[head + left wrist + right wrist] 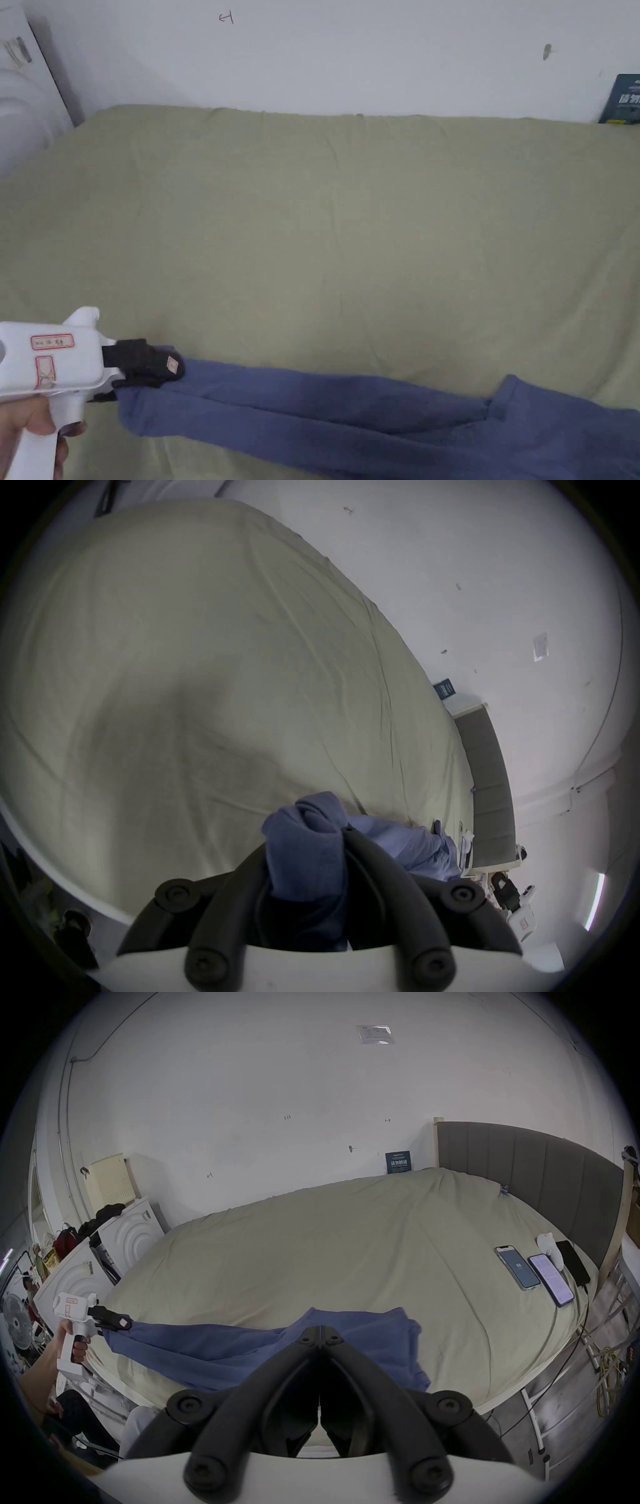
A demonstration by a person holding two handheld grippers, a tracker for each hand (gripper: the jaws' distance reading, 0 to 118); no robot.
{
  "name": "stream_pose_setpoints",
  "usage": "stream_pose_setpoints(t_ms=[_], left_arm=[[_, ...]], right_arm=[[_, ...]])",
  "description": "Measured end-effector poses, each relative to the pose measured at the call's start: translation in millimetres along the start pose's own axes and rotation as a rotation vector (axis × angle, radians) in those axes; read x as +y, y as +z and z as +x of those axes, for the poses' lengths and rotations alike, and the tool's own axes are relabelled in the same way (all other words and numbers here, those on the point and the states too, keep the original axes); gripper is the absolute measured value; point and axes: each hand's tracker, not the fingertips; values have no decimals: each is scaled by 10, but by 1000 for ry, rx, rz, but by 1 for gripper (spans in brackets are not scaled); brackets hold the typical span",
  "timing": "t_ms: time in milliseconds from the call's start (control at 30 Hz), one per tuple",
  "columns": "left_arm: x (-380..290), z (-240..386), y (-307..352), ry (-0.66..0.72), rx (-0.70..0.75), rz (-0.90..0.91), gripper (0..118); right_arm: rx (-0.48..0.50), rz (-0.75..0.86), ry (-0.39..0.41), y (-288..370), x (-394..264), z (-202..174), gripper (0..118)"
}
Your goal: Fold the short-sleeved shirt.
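Observation:
The blue short-sleeved shirt (350,412) lies pulled out long along the near edge of the olive-sheeted bed (344,219). At its left end, my left gripper (172,369) is shut on a bunched end of the cloth, which fills the space between its jaws in the left gripper view (308,836). The right gripper view shows that gripper (126,1324) at the far left, held by a hand. My right gripper (320,1328) has its jaws closed together in front of the shirt's wider body (374,1338). No cloth shows between them. It also appears small off the bed's near edge (498,883).
Two phones (517,1272) (550,1283), a white object and a dark flat device lie on the sheet near the grey headboard (519,1172). White cabinets (128,1234) stand at the bed's left end. A white wall runs behind. Cables hang by the right bed frame.

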Motion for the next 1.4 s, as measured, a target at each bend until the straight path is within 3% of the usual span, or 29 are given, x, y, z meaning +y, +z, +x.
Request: stream_pose_setpoints(t_ms=[267,367,733,767,800,833,867,900,1000,1133,1233,1267,1300,1333,1400], left_arm=[[-284,1039,-87,-165,129,27,8],[-533,1572,-264,-305,239,30,8],[-1335,2448,-1697,-465,317,-47,9],[-1447,2510,-1807,-500,343,-58,19],[-1534,2539,-1922,-523,365,-64,49],[-1618,2546,-2045,-569,365,-72,97],[-1670,2536,-2163,-585,359,-90,117],[-1657,2457,-2341,-581,354,-129,111],[-1773,2377,-2353,-589,338,-92,112],[-1413,2482,-1564,-524,188,-67,109],[-1324,2388,-1004,-538,188,-38,100],[-1272,2315,-886,-543,177,-18,73],[-1154,2192,-957,-553,188,-29,28],[-1067,2081,-974,-552,189,-46,0],[-961,1927,-1147,-502,196,-53,0]], right_arm=[[8,-8,-18,99,-64,98,0],[1,-5,-22,148,-84,179,0],[-13,-19,-63,274,-210,464,0],[-12,-25,-66,264,-216,479,0],[-17,-28,-69,257,-224,490,0],[-19,-32,-72,254,-227,503,0],[-13,-36,-75,260,-222,516,0],[-13,-36,-77,265,-219,516,0],[-8,-32,-71,295,-190,502,0],[5,-32,-59,249,-159,462,0],[25,-38,-51,214,-155,394,0],[31,-40,-49,201,-157,371,0],[39,-45,-42,187,-159,352,0],[45,-50,-34,174,-169,331,0],[49,-56,-29,149,-177,298,0]])
